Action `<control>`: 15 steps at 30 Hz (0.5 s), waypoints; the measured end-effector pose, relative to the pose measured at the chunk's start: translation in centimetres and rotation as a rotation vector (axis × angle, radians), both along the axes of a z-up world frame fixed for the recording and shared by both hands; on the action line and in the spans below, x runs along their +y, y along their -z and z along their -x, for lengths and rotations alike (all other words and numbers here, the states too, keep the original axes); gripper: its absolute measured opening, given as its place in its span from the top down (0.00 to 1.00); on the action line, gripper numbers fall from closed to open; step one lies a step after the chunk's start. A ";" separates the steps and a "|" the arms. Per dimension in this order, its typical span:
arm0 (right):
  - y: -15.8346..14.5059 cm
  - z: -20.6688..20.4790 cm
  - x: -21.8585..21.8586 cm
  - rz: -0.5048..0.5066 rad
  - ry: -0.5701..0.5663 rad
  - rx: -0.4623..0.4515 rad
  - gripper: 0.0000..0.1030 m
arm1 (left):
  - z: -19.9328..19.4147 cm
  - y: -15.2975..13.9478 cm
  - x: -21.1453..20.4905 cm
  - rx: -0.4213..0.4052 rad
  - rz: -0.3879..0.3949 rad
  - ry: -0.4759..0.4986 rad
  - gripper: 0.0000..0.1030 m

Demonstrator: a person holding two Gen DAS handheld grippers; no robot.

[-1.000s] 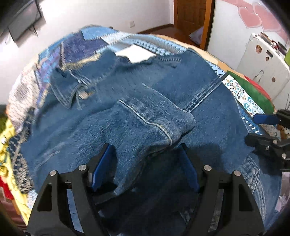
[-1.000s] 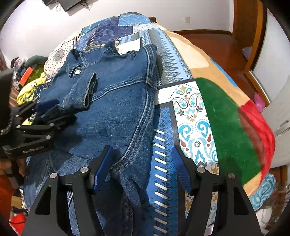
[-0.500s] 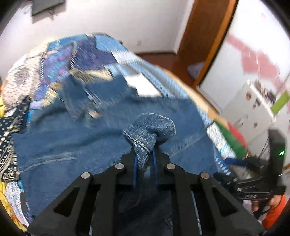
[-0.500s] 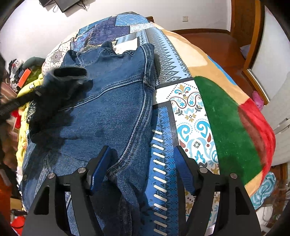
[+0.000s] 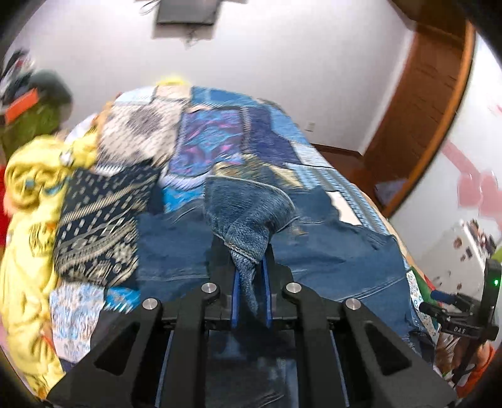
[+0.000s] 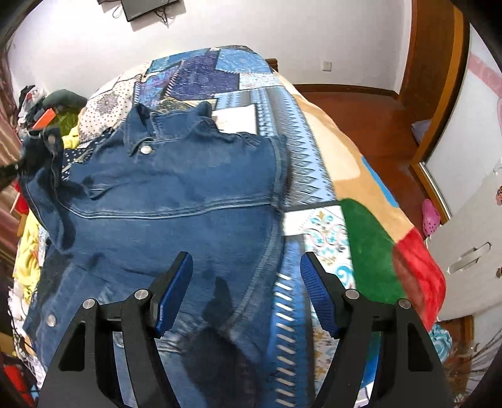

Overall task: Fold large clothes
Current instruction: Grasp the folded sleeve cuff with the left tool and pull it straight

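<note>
A blue denim jacket (image 6: 175,213) lies spread on the patchwork bedspread (image 6: 313,157), collar toward the far end. My left gripper (image 5: 249,276) is shut on the jacket's sleeve cuff (image 5: 248,219) and holds it lifted above the jacket body (image 5: 329,257). In the right wrist view the lifted sleeve (image 6: 47,150) shows at the far left edge. My right gripper (image 6: 246,282) is open and empty, hovering over the jacket's lower right side seam. The right gripper also shows at the right edge of the left wrist view (image 5: 451,310).
Yellow clothes (image 5: 28,226) and a dark patterned cloth (image 5: 97,219) are piled on the bed's left side. A white cabinet (image 6: 470,238) stands right of the bed. A wooden door (image 5: 420,103) and a wall-mounted screen (image 5: 188,12) are at the far end.
My left gripper closed on the sleeve cuff, lifted it and swung it out to the left. My right gripper stayed open over the jacket's lower edge, shifting slightly.
</note>
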State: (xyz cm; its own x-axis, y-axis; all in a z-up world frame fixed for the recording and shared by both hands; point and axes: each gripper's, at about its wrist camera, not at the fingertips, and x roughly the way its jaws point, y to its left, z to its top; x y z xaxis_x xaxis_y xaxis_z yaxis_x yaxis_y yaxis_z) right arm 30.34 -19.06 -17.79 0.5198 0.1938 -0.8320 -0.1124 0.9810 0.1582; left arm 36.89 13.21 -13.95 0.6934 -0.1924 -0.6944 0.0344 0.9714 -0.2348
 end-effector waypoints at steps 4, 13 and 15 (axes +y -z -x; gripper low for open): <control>0.6 0.1 2.3 -0.010 -0.040 0.030 0.34 | 1.0 1.9 3.1 0.029 0.042 -0.043 0.89; 2.3 1.5 5.2 0.029 -0.065 0.097 0.34 | 3.8 7.4 4.9 0.133 0.067 -0.038 0.89; 2.1 1.8 5.4 0.041 -0.063 0.091 0.34 | 4.3 8.2 5.1 0.157 0.064 -0.032 0.89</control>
